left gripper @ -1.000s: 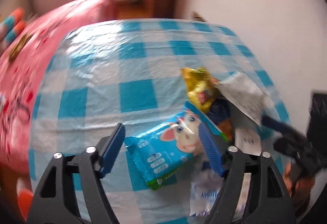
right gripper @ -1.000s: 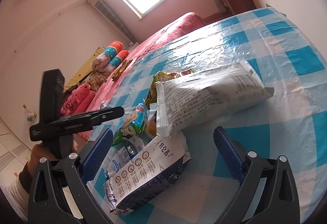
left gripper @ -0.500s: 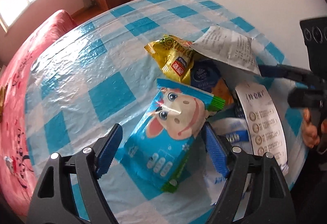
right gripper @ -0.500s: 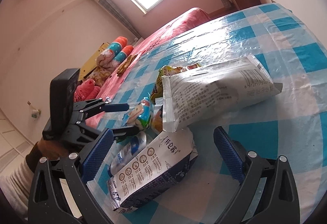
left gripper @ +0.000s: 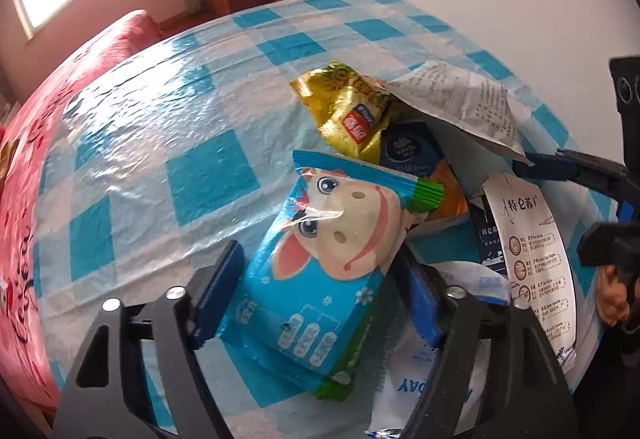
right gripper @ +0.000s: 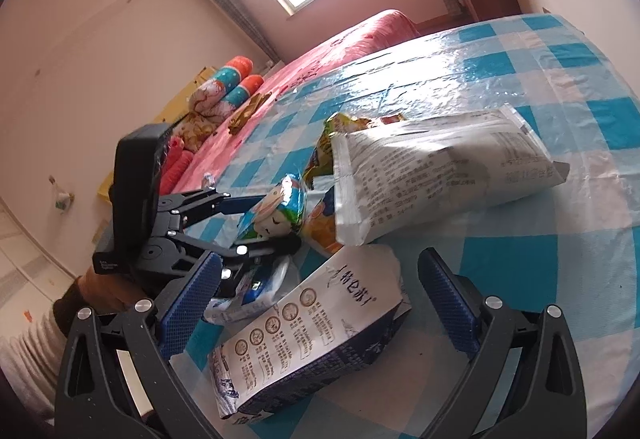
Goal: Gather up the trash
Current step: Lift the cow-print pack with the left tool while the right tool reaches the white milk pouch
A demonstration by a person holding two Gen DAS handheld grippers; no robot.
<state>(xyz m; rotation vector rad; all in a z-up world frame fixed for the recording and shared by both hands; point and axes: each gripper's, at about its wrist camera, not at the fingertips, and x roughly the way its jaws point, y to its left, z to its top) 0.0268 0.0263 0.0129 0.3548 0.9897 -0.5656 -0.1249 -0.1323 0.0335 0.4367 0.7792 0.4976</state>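
Left gripper (left gripper: 320,295) advanced | jaws now flank cow wrapper (left gripper: 320,271), touching | right gripper (right gripper: 320,303) jaws wide, empty

The dark blue pack (left gripper: 412,151) in the middle of the left wrist view had "vinda" on it. The white milk bag (left gripper: 528,251) at the right edge showed "特仑苏" at its top. The flat white wrapper (left gripper: 416,383) at the bottom showed the letters "DAY", upside down. The small print on the other packs was too tiny to read.
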